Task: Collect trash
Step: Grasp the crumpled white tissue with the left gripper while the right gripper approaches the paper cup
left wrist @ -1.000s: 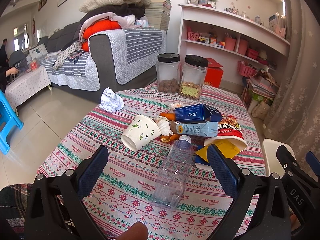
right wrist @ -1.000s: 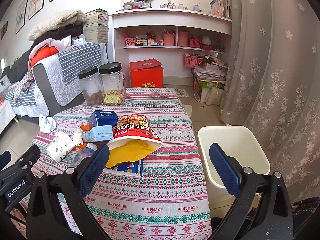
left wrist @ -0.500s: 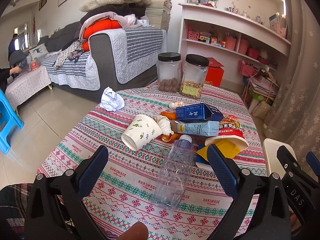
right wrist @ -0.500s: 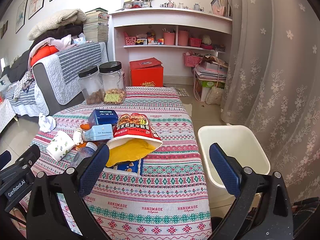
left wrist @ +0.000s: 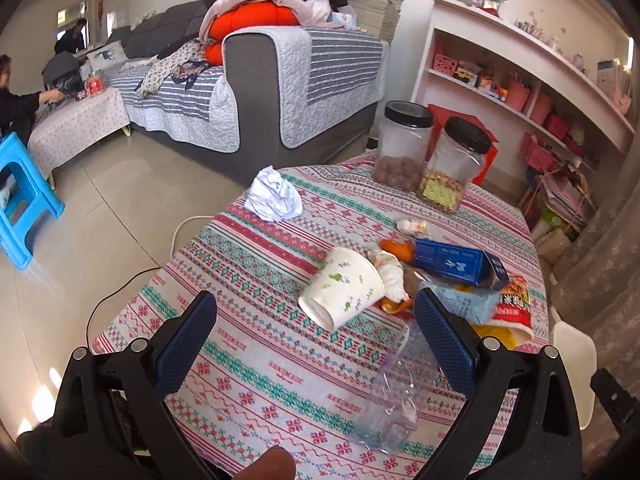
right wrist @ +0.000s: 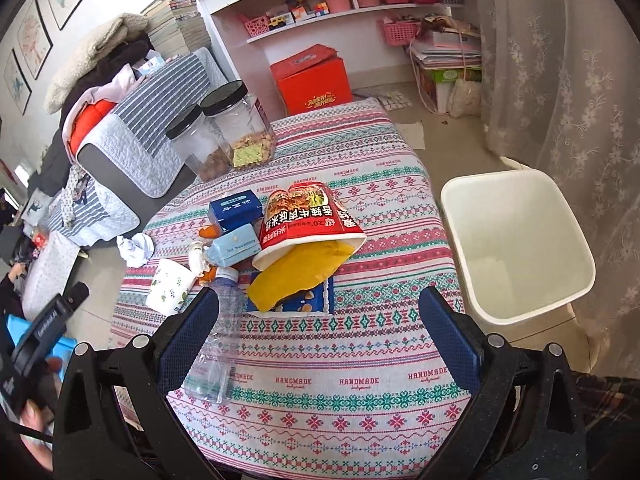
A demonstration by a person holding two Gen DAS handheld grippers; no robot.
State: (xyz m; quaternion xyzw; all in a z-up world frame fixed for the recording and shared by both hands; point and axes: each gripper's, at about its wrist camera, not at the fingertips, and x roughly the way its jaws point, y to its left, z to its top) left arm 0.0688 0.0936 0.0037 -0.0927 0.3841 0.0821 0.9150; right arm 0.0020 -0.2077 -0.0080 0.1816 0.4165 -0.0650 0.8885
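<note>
Likely light and crushable, the clear crumpled plastic bottle (left wrist: 394, 394) lies beneath the spread, empty left gripper (left wrist: 316, 346); grip its middle. Right gripper (right wrist: 320, 334) also gapes.

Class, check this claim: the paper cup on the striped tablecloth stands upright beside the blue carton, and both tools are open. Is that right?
Not quite. The paper cup lies on its side, mouth toward the camera, as the left wrist view shows. It is beside the blue carton, and both tools are open.

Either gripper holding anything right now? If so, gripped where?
Nothing held. The left gripper and right gripper are both open and above the table. The clear plastic bottle lies on the cloth, ungripped.
</note>
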